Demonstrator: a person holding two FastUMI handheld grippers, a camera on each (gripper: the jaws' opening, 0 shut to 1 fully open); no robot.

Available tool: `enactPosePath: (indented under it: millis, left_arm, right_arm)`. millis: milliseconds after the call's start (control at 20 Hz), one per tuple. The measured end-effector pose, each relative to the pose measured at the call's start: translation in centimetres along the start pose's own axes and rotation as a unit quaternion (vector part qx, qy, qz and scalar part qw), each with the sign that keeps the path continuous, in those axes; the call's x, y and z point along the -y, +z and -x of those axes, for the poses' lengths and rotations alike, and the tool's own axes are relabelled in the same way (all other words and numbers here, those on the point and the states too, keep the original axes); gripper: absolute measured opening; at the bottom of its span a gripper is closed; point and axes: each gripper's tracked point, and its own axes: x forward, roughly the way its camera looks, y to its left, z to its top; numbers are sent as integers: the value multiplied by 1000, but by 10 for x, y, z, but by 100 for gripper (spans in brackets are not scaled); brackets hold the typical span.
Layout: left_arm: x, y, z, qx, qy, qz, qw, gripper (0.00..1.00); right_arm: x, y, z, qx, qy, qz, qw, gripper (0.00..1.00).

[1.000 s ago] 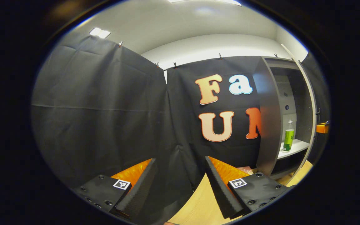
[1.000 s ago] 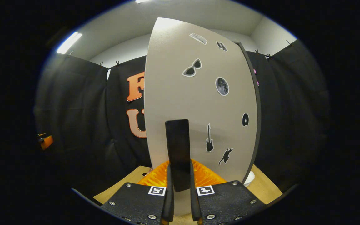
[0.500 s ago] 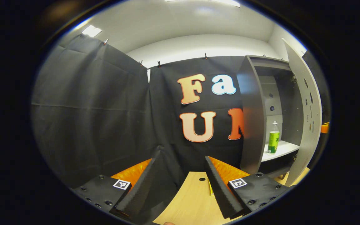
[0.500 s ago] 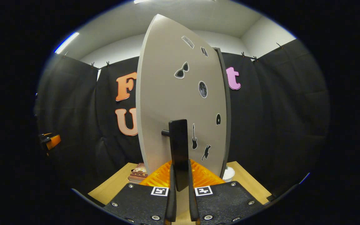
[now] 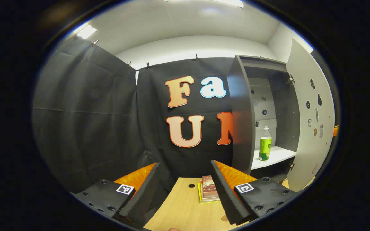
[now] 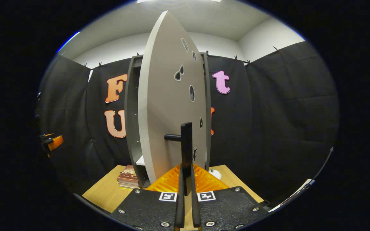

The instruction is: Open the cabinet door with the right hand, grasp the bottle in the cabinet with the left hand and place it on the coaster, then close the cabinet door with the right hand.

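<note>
In the right gripper view, the right claw (image 6: 186,205) is clenched on the dark door handle (image 6: 186,150), both fingers pressing on the flat upright bar from either side. The handle stands off the pale grey cabinet door (image 6: 169,106) on a short dark peg. The door is swung well out from the cabinet (image 6: 133,106) and is seen nearly edge-on, with small stickers (image 6: 179,73) on its face. Beyond the door's lower edge a small white object (image 6: 215,173) rests on the wooden surface (image 6: 103,192); what it is cannot be told. A stack of books (image 6: 127,176) lies on the surface just left of the cabinet's foot. Far to the left, against the black cloth, part of the other gripper shows.

In the left gripper view, the left claw (image 5: 185,189) is released, its two fingers spread wide with nothing between them, above the wooden surface (image 5: 178,208). Between the fingers, farther off, the stack of books (image 5: 208,192) lies on the surface, and a small round hole (image 5: 191,185) in the surface sits just beyond it. Farther still, to the right, the dark grey cabinet (image 5: 241,118) stands open, its door (image 5: 310,118) swung out to the right. The bottle (image 5: 265,148), with a green label and a pale cap, stands upright on the white shelf (image 5: 276,155) inside the cabinet, near the shelf's left front, well apart from the left claw.
</note>
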Motion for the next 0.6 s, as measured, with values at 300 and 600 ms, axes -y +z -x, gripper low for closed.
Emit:
enactPosePath:
  millis: [300,600]
  left_arm:
    - [48,5,-2,-4,-17,6,1000,98]
    - [103,10,1,-11,-26,11,1000,98]
  right_arm:
    - [27,1,4,0,-32,8,999,4]
    - [37,4,0,9,-25,12,1000,4]
